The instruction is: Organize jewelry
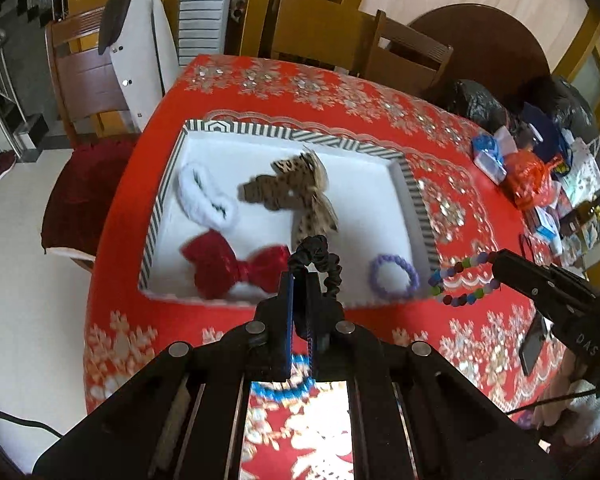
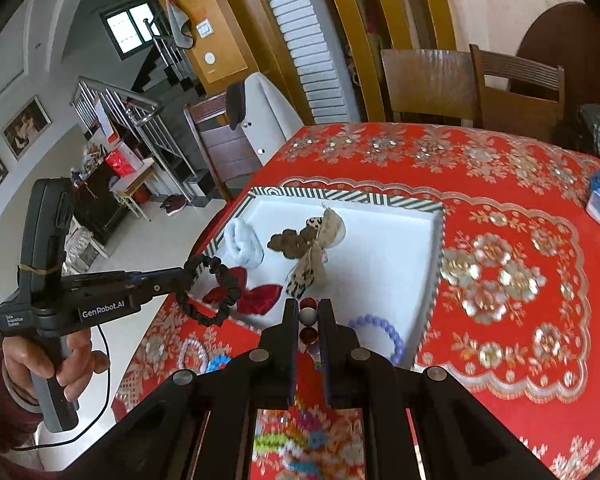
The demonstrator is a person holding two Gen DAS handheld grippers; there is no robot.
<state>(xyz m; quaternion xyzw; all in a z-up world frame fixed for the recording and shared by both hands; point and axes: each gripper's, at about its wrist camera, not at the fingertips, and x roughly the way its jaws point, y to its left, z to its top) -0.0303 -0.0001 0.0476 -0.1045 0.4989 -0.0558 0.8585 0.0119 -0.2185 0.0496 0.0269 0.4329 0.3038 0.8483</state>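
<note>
My left gripper (image 1: pixel 300 276) is shut on a black scrunchie (image 1: pixel 320 258), which hangs above the near rim of the white tray with a striped rim (image 1: pixel 414 196). In the right wrist view the left gripper (image 2: pixel 186 276) holds that scrunchie (image 2: pixel 216 292) over the tray's left corner. My right gripper (image 2: pixel 309 314) is shut on a bracelet of coloured beads (image 1: pixel 466 280), beside the tray's right corner. Inside the tray lie a white scrunchie (image 1: pixel 206 196), a leopard bow (image 1: pixel 296 192), a red bow (image 1: pixel 236 266) and a purple bracelet (image 1: pixel 394 276).
More jewelry lies on the red tablecloth near me, among it a pale bead bracelet (image 2: pixel 192 354). Bags and boxes (image 1: pixel 528 176) crowd the table's right side, and a phone (image 1: pixel 534 344) lies near them. Wooden chairs (image 2: pixel 516 92) stand around the table. A hand (image 2: pixel 60 364) grips the left handle.
</note>
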